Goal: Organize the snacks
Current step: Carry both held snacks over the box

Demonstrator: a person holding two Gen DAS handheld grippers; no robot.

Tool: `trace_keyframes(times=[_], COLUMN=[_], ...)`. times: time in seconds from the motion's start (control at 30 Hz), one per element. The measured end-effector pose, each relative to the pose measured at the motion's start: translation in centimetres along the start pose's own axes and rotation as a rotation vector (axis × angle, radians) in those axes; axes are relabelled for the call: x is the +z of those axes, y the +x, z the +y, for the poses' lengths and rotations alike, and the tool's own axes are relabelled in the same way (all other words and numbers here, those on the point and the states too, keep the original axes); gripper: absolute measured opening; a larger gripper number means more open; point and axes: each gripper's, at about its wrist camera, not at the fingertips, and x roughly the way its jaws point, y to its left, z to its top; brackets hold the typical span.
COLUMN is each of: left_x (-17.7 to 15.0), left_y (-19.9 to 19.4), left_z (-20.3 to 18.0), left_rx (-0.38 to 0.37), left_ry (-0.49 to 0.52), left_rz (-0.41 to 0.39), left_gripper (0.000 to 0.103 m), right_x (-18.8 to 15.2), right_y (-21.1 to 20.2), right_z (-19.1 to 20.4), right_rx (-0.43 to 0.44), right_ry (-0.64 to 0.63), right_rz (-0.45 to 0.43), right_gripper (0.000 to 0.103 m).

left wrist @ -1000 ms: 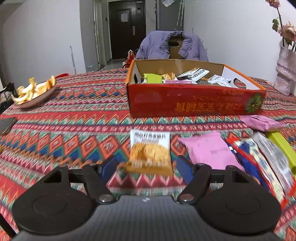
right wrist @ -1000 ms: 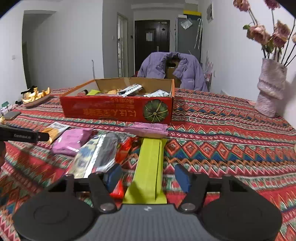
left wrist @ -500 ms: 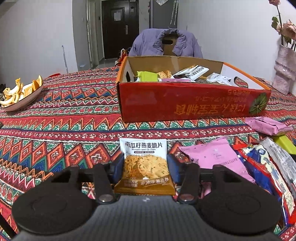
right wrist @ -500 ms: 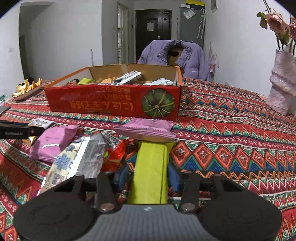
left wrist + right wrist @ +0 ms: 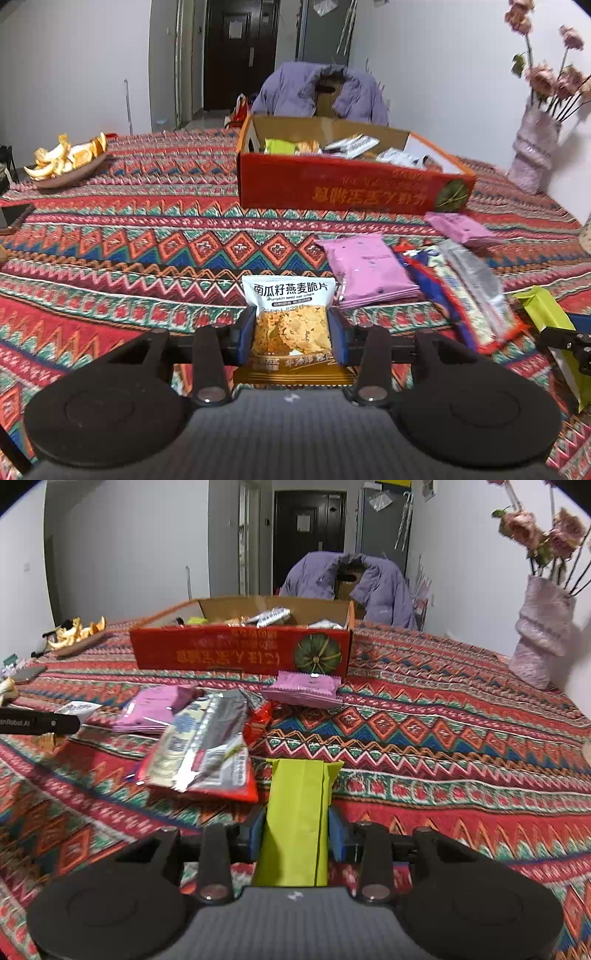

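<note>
Step in hand: pick-up, both sides. My left gripper (image 5: 291,332) has just closed, pinching the oat crisp packet (image 5: 290,317); my right gripper (image 5: 297,834) likewise pinches the green packet (image 5: 297,812). Both point downward over the tabletop (image 5: 147,258). Next, by my judgement: carry both to the red box (image 5: 332,184) beyond.

cloth (image 5: 155,254): woven, matt, patterned | box (image 5: 332,188): printed glossy card outside, plain brown card inside | cracker pack (image 5: 291,317): glossy film | green pack (image 5: 299,812): matt paper-like wrap | silver pack (image 5: 210,742): shiny foil | pads (image 5: 245,332): blue, matt
</note>
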Motion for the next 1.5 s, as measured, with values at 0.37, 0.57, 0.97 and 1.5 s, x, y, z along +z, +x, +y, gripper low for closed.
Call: trace_keyframes(times=[0.37,0.57,0.97,1.5], left_x=[-1.1,-1.0,8.7,20.6], left_y=[-5.2,-5.8,-0.4,19.9], left_z=[-0.9,-1.0,-3.5,-9.7], left_rx=[-0.004,-0.017,-0.173,-0.131], left_ry=[-0.010,-0.016,-0.018,-0.036], left_rz=[-0.090,-0.099,-0.120,-0.018], left_gripper=[0.041,0.041,0.042,0.042], right_x=[-1.3,-1.4,6.5,26.4], right_y=[-5.2,-5.7,-3.2,19.1], right_z=[0.9,0.5,-2.1,-5.6], right_rx=[-0.007,-0.014,0.086,0.048], right_ry=[-0.005,0.011,0.019,0.046], right_rz=[-0.096,-0.111,-0.198,-0.155], right_gripper=[0.035,0.035,0.035,0.035])
